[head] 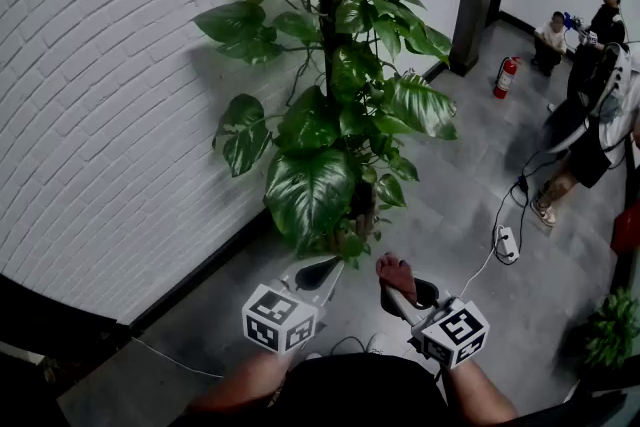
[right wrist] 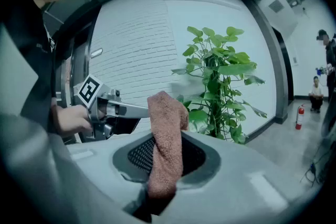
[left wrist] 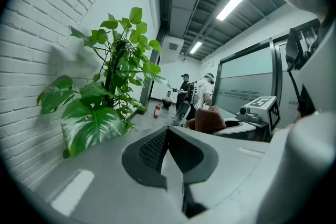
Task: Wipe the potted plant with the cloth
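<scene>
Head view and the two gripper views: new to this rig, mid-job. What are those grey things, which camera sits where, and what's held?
No robot: a person holds a pair of tongs in each hand. The head view looks down from the person's head; each gripper view rides on one pair, looking along its jaws. The left tongs are shut and empty. The right tongs are shut on a brownish cloth. The potted plant stands on the grey floor beside a white brick wall.

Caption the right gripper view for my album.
Jaws shut on a brown cloth, potted plant ahead by a white brick wall.
</scene>
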`<state>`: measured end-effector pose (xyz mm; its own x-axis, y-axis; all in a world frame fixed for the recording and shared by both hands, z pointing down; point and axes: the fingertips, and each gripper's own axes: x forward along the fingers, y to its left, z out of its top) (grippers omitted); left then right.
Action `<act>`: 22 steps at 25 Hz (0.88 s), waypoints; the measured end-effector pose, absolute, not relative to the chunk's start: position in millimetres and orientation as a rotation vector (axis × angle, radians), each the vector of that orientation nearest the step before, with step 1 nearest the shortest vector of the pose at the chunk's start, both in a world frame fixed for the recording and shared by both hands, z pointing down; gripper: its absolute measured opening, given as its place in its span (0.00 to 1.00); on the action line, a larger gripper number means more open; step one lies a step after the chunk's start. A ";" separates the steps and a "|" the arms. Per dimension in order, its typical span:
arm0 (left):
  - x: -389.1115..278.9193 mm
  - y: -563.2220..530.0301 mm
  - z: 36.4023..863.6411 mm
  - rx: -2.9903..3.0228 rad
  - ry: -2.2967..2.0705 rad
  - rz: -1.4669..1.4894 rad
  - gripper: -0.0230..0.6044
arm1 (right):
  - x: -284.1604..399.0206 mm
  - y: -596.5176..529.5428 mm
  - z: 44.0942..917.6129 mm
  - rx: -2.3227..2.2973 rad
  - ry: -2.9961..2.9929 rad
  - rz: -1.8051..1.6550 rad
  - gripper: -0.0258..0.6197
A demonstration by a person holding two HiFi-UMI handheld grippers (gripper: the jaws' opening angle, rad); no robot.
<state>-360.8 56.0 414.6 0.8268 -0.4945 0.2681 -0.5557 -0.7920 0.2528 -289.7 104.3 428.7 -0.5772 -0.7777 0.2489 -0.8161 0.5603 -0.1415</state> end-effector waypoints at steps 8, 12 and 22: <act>-322.7 41.7 414.6 2.681 -0.893 0.246 0.06 | -242.0 92.4 421.4 1.304 -2.670 0.281 0.15; -315.2 33.0 415.8 2.655 -0.965 0.249 0.06 | -227.2 83.5 429.2 1.267 -2.691 0.262 0.15; -317.4 -39.5 390.6 2.669 -1.041 0.255 0.10 | -241.8 41.7 410.8 1.201 -2.730 0.182 0.15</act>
